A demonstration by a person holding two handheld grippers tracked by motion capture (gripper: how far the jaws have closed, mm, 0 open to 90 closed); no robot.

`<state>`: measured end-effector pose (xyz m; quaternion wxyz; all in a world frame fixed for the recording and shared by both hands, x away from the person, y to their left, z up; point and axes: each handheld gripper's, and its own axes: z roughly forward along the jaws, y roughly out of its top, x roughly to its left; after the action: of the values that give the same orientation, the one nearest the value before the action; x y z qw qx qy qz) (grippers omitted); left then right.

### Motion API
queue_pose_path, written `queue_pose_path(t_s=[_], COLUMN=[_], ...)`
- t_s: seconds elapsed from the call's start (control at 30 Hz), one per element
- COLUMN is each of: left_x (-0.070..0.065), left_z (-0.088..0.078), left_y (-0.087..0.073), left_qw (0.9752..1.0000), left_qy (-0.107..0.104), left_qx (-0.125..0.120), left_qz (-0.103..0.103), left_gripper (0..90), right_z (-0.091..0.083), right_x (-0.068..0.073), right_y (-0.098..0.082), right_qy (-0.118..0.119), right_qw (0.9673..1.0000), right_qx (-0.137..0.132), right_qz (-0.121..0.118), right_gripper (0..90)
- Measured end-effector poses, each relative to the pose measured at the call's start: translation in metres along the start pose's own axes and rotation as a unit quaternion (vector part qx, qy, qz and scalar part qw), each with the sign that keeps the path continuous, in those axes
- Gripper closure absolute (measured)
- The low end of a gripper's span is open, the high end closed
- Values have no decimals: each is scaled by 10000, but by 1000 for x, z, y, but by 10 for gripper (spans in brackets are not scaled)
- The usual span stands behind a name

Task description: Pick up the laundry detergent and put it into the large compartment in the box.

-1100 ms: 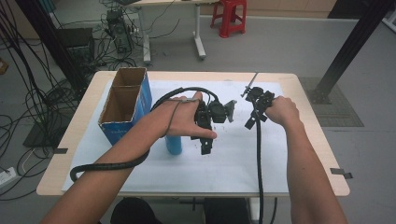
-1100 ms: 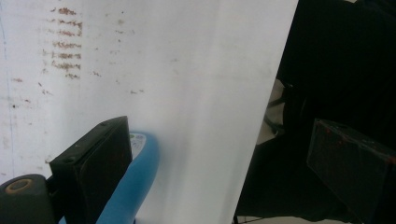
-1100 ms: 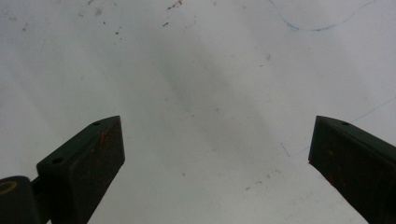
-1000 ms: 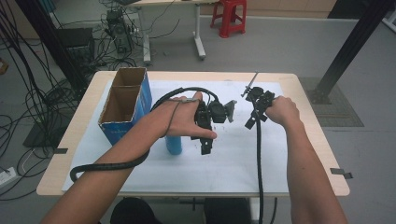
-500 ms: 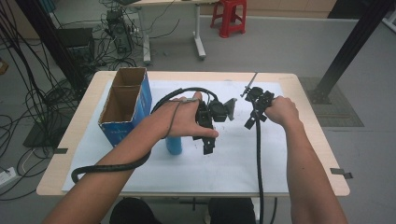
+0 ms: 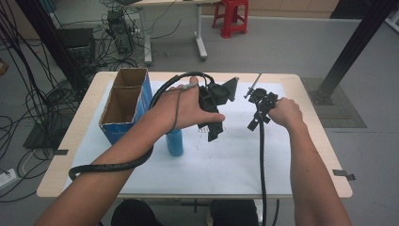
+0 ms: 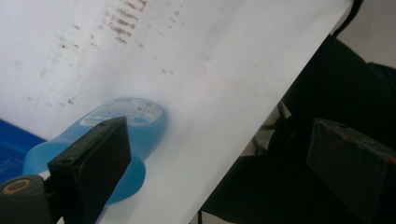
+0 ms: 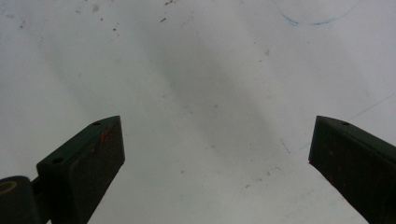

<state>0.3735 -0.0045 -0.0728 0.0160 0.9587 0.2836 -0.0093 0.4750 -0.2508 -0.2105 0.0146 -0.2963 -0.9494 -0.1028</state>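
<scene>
High view: blue bottle stands on white sheet on tabletop, just beside cardboard box; left gripper near it.
Left gripper view: jaws spread wide, empty; bottle behind left jaw.
Right gripper view: right gripper jaws wide apart over bare sheet.

Glossy translucent blue plastic bottle lies on matt, speckled white paper sheet; cardboard box nearby.
</scene>
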Motion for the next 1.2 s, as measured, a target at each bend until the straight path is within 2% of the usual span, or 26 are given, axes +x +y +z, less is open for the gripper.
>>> queue_pose_path(t_s=[0.07,0.13,0.17,0.2,0.37,0.4,0.43,0.53,0.57,0.6,0.8,0.83,0.87,0.9,0.93,0.97,1.07,1.1,1.13,1.2], left_x=[1,3,3,4,5,7,7,12,15,16,33,39,39,41,48,48,55,58,59,63], left_z=[-8,-19,-19,-24,-38,-43,-43,-50,-52,-54,-61,-63,-63,-64,-65,-65,-66,-66,-65,-63], left_y=[-2,-7,-7,-8,-12,-15,-15,-22,-24,-26,-35,-37,-37,-37,-38,-38,-41,-41,-42,-42], left_qw=[9999,9991,9991,9982,9942,9920,9920,9866,9855,9832,9734,9694,9694,9672,9627,9627,9547,9530,9500,9458], left_qy=[8,54,54,86,265,276,276,287,294,314,310,266,266,299,276,276,278,278,276,293], left_qx=[-59,-153,-153,-171,-157,-190,-190,-310,-318,-369,-402,-416,-416,-376,-358,-358,-327,-295,-267,-193], left_qz=[-119,-399,-399,-560,-1031,-1219,-1219,-1575,-1641,-1759,-2234,-2406,-2406,-2496,-2667,-2667,-2945,-3002,-3099,-3230], left_gripper=[68,67,65,65,65,65,65,66,66,69,68,68,67,68,68,71,71,73,73,73], right_z=[0,0,0,0,-1,-2,-2,-2,-2,-2,-5,-5,-5,-6,-6,-6,-6,-6,-6,-7], right_x=[0,0,0,1,2,2,2,2,2,3,5,5,5,6,6,6,7,7,7,7], right_y=[-1,-1,-1,0,-1,-2,-2,-2,-2,-1,1,0,0,0,0,0,0,-1,-1,-1], right_qy=[3,5,5,5,-5,-5,-6,-2,-3,-17,-36,-37,-37,-52,-55,-55,-51,-32,-33,-39], right_qw=[10000,10000,10000,10000,10000,10000,10000,10000,10000,10000,10000,10000,10000,10000,10000,10000,9999,9999,9999,9999], right_qx=[-14,-16,-16,-20,-20,-31,-32,-28,-28,-31,-27,-38,-38,-43,-43,-43,-70,-83,-92,-89], right_qz=[-5,-17,-17,-12,-10,-6,0,8,4,-14,-35,-37,-37,-43,-41,-41,-58,-46,-51,-73], right_gripper=[31,31,31,31,31,31,31,32,31,31,31,31,31,31,31,31,31,32,31,31])
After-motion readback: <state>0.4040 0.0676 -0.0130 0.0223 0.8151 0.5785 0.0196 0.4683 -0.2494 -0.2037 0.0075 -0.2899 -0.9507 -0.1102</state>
